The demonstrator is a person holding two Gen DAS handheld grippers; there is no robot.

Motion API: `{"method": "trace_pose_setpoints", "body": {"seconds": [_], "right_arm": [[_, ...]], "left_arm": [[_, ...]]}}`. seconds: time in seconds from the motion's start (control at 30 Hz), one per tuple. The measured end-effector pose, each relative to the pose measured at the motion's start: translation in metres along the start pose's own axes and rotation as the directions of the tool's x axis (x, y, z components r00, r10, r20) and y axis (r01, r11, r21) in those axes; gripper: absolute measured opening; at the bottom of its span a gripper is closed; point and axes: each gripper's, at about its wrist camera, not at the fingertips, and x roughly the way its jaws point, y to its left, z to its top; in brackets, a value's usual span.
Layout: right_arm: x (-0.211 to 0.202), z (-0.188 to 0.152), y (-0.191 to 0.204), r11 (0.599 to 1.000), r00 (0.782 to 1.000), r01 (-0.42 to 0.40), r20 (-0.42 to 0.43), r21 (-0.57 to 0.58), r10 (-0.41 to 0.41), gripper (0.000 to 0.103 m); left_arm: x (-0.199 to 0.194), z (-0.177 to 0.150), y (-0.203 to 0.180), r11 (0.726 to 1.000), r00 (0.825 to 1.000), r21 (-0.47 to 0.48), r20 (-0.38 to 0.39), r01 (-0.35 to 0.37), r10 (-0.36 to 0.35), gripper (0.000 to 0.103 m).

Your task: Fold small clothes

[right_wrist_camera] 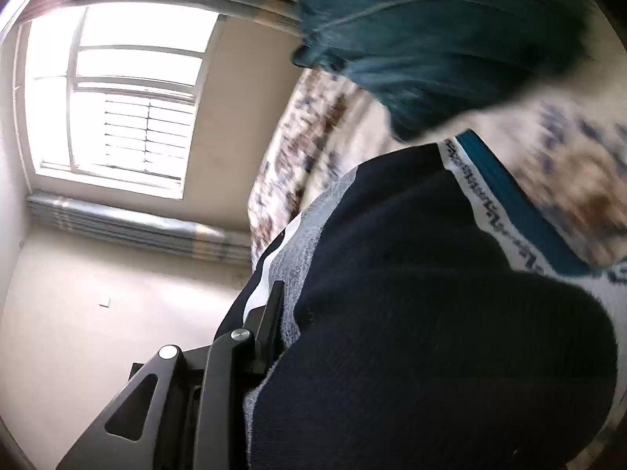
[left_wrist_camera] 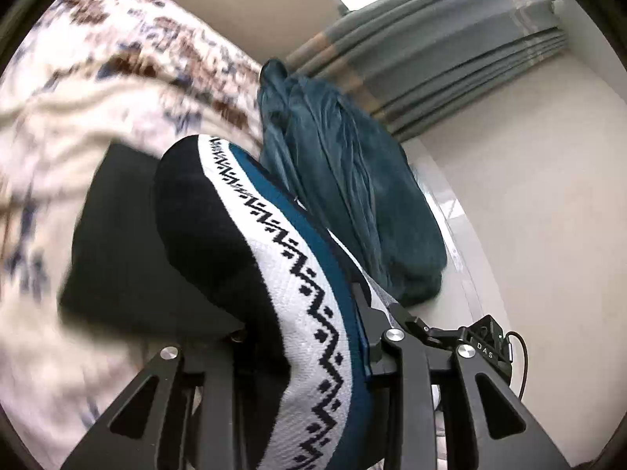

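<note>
A dark navy knitted sweater [left_wrist_camera: 219, 235] with a white zigzag-patterned band and a teal stripe drapes over my left gripper [left_wrist_camera: 313, 337], whose jaws are shut on it. The same sweater [right_wrist_camera: 431, 274] fills the right wrist view, its grey inner side showing by my right gripper [right_wrist_camera: 282, 321], which is shut on its edge. The right gripper's far finger is hidden under the cloth. Both grippers hold the sweater lifted above a floral bedcover [left_wrist_camera: 78, 117].
A crumpled teal garment [left_wrist_camera: 345, 180] lies on the bedcover beyond the sweater, and it also shows in the right wrist view [right_wrist_camera: 431, 47]. Grey curtains [left_wrist_camera: 450, 51] hang by the wall. A bright window [right_wrist_camera: 125, 102] is to the right gripper's left.
</note>
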Motion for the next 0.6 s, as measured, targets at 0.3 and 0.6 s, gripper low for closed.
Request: {"method": "trace_pose_setpoints", "body": {"seconds": [0.3, 0.6], "right_arm": [[0.185, 0.013, -0.076, 0.992, 0.985, 0.127, -0.117, 0.011, -0.125, 0.029], [0.151, -0.011, -0.120, 0.970, 0.958, 0.239, -0.174, 0.043, -0.229, 0.044]], "left_arm": [[0.091, 0.030, 0.170, 0.965, 0.947, -0.034, -0.203, -0.260, 0.248, 0.028], [0.063, -0.001, 0.185, 0.963, 0.963, -0.108, -0.143, -0.245, 0.229, 0.031]]}}
